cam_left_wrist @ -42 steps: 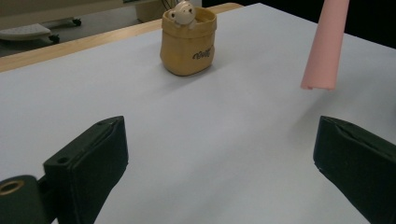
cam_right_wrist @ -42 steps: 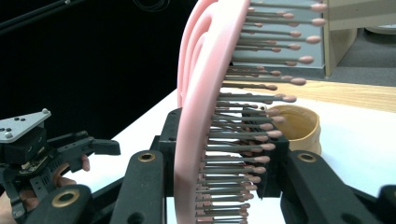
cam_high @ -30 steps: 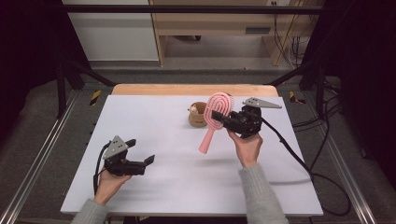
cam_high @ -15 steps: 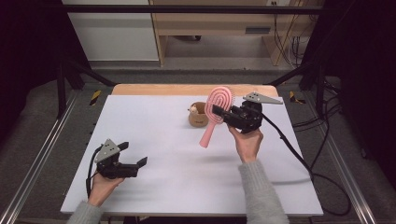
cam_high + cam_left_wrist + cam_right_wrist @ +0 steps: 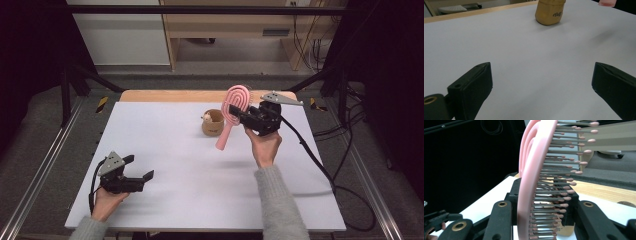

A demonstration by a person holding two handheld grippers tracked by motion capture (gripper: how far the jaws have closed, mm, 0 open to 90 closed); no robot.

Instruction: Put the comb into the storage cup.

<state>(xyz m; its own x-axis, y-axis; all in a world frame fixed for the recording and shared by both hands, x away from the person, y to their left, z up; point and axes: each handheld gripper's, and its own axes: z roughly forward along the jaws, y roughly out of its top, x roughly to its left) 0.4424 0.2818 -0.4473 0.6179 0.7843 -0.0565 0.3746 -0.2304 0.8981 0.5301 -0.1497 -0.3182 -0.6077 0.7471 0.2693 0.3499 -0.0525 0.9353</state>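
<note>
- We see the pink hairbrush point(image 5: 231, 114) in the air over the far right part of the worktop point(image 5: 200, 170), its round head up and its handle slanting down toward us, just beside the small tan cup point(image 5: 212, 123).
- The right gripper point(image 5: 239, 113) has its fingers clamped on the brush head; in the right gripper view the pink brush point(image 5: 536, 177) stands on edge between them, bristles pointing to one side.
- Against the pictures of a second ago, the brush sits a touch higher and farther back, with the grip unchanged; we judge it is being carried, not set down.
- The cup stands upright on the worktop, apart from the brush handle, with a small pale figure at its rim.
- The left gripper point(image 5: 141, 176) has drifted back toward the near left corner and lower, its fingers wide apart and empty; the left gripper view shows bare worktop between them and the cup point(image 5: 549, 12) far ahead.
- We read that retreat as leaving the work to the right hand point(image 5: 263, 146).
</note>
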